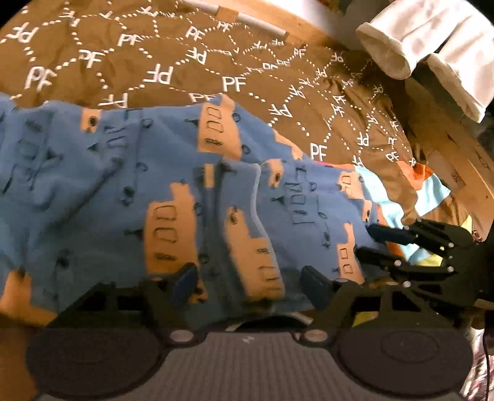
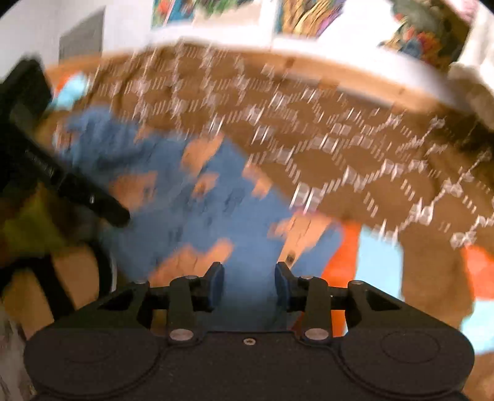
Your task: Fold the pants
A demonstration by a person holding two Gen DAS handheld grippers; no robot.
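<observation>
Blue pants [image 1: 123, 191] printed with tan vehicles lie spread and rumpled on a brown "PF" patterned cloth [image 1: 185, 68]. In the left wrist view my left gripper [image 1: 250, 282] hovers over the pants' near edge, its jaws wide open and gripping nothing. My right gripper [image 1: 381, 245] comes in from the right at the pants' right end. The right wrist view is blurred: my right gripper [image 2: 249, 283] stands partly open over the blue pants [image 2: 191, 200], and its pads do not press on the cloth. One black finger [image 2: 105, 206] of the left gripper shows at the left.
A folded white garment [image 1: 432, 46] lies at the far right on the wooden tabletop [image 1: 447, 160]. An orange and light-blue cloth [image 1: 432, 188] sticks out from under the brown one at the right. A white rail [image 1: 247, 18] runs along the far edge.
</observation>
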